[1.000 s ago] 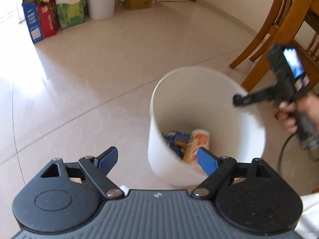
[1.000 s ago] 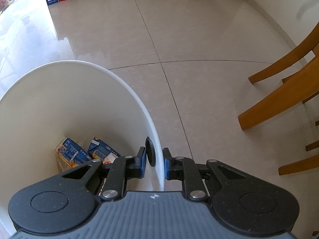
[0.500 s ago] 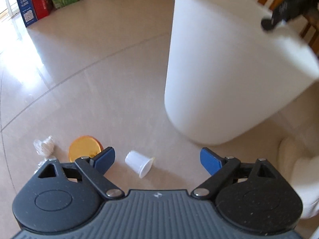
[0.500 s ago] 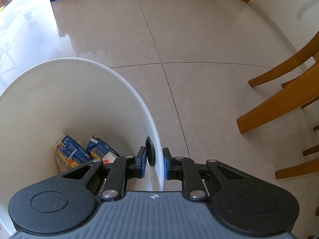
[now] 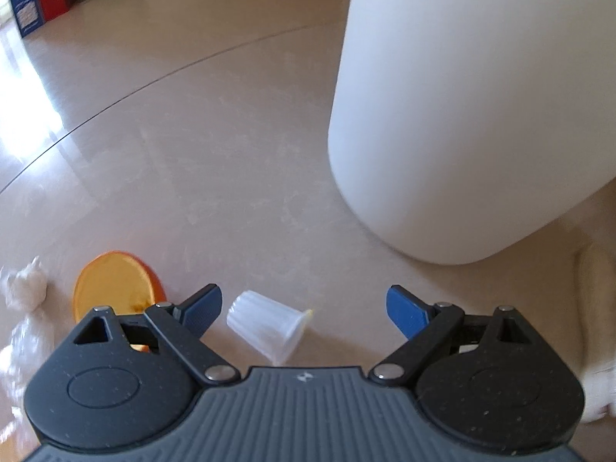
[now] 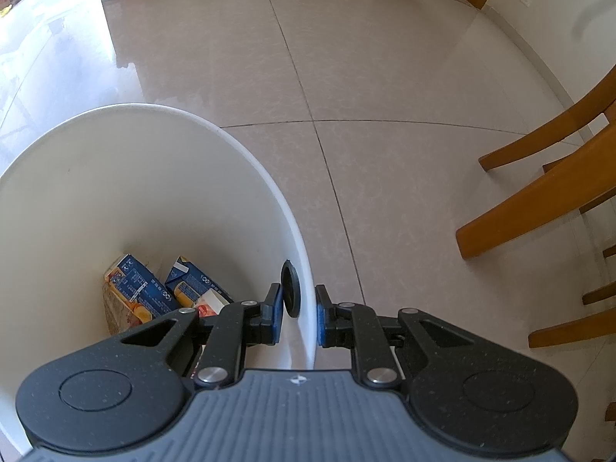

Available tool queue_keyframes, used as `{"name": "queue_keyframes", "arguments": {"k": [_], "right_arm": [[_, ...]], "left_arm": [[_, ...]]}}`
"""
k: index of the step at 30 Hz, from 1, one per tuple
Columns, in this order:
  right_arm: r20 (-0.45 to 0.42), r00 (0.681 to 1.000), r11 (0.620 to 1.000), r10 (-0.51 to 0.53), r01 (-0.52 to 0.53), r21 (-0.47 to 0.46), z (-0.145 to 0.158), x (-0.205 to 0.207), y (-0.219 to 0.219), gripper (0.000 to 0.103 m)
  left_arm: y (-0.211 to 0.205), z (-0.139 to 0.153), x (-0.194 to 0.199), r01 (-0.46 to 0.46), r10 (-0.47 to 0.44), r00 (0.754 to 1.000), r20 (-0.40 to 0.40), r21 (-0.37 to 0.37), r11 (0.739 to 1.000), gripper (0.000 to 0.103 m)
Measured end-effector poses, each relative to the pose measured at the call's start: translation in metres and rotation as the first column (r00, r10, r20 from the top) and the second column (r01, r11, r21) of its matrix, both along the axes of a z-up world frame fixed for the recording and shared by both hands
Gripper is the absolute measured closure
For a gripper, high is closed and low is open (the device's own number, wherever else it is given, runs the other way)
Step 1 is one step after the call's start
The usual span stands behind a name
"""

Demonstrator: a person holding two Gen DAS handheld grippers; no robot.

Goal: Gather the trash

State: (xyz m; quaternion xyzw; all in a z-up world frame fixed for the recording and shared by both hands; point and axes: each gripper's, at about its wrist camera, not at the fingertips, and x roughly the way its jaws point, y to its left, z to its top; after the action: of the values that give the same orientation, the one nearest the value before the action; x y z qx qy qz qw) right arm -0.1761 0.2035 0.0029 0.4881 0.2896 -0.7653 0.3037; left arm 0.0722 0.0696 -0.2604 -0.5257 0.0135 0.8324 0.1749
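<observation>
My left hand-held gripper point(image 5: 304, 308) has dropped from above the bin point(image 5: 462, 115) to just over the floor point(image 5: 231, 134), and its jaws, which have just been opening, stand spread wide with a small clear cup point(image 5: 267, 329) lying on its side between them, nearer the left finger and not yet touched. I read that as the last dump being done and the next pickup starting; closing on the cup looks like the move to come. Just left of the cup lies an orange lid point(image 5: 111, 281), and left of that some crumpled white plastic point(image 5: 25, 288), both loose on the floor beside the bin. My right hand-held gripper point(image 6: 298, 310) has not moved: it is pinching the bin's wall at the rim point(image 6: 304, 308), one finger inside and one outside, holding the bin steady. Inside the bin, at the bottom, I see two blue cartons point(image 6: 138, 292) and a paler pack beside them, so there is plenty of room left.
</observation>
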Motion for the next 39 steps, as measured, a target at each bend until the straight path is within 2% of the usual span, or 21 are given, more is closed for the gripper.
{"name": "queue_keyframes", "arguments": {"k": [5,10,13,15,19,20,21,22,29,32,37,39], "right_arm": [[0.0,1.0,1.0,-0.005,0.005,0.0,-0.001,-0.002,0.0,0.084],[-0.001,1.0,1.0,-0.002,0.002,0.0,-0.002,-0.003,0.001,0.084],[-0.001,1.0,1.0,-0.001,0.001,-0.002,-0.002,-0.004,0.001,0.084],[0.0,1.0,1.0,-0.005,0.005,-0.006,-0.002,-0.005,0.002,0.084],[0.002,1.0,1.0,-0.007,0.007,-0.008,-0.002,-0.005,0.002,0.084],[0.001,1.0,1.0,-0.006,0.006,-0.008,-0.002,-0.005,0.003,0.084],[0.002,1.0,1.0,-0.008,0.008,-0.008,-0.002,-0.005,0.002,0.084],[0.001,1.0,1.0,-0.007,0.007,-0.007,-0.002,-0.005,0.003,0.084],[0.001,1.0,1.0,-0.01,0.01,-0.007,-0.002,-0.005,0.003,0.084],[-0.003,1.0,1.0,-0.011,0.011,-0.003,-0.003,-0.004,0.003,0.083],[0.001,1.0,1.0,-0.016,0.016,-0.004,-0.003,-0.004,0.0,0.084],[-0.001,1.0,1.0,-0.015,0.015,-0.003,-0.002,-0.004,-0.001,0.083]], "left_arm": [[0.009,-0.019,-0.008,0.032,-0.03,0.999,0.039,-0.061,0.998,0.011],[0.013,-0.016,-0.005,0.078,-0.075,0.996,0.057,-0.042,0.996,0.015],[0.016,-0.014,-0.004,0.102,-0.099,0.994,0.053,-0.057,0.993,0.026],[0.018,-0.014,-0.003,0.119,-0.115,0.992,0.052,-0.083,0.989,0.037],[0.021,-0.012,0.0,0.162,-0.157,0.986,0.055,-0.115,0.98,0.039],[0.022,-0.012,0.0,0.169,-0.163,0.985,0.056,-0.125,0.978,0.043],[0.022,-0.012,0.001,0.17,-0.164,0.985,0.057,-0.128,0.977,0.05],[0.022,-0.012,0.001,0.169,-0.163,0.985,0.06,-0.129,0.977,0.052],[0.009,-0.005,0.009,0.136,-0.13,0.99,0.057,-0.113,0.984,0.053],[0.002,0.003,0.012,0.113,-0.107,0.992,0.06,-0.099,0.989,0.054],[0.0,0.025,0.013,0.109,-0.102,0.992,0.068,-0.116,0.987,0.056],[-0.012,0.033,0.007,0.114,-0.105,0.991,0.08,-0.115,0.987,0.065]]}}
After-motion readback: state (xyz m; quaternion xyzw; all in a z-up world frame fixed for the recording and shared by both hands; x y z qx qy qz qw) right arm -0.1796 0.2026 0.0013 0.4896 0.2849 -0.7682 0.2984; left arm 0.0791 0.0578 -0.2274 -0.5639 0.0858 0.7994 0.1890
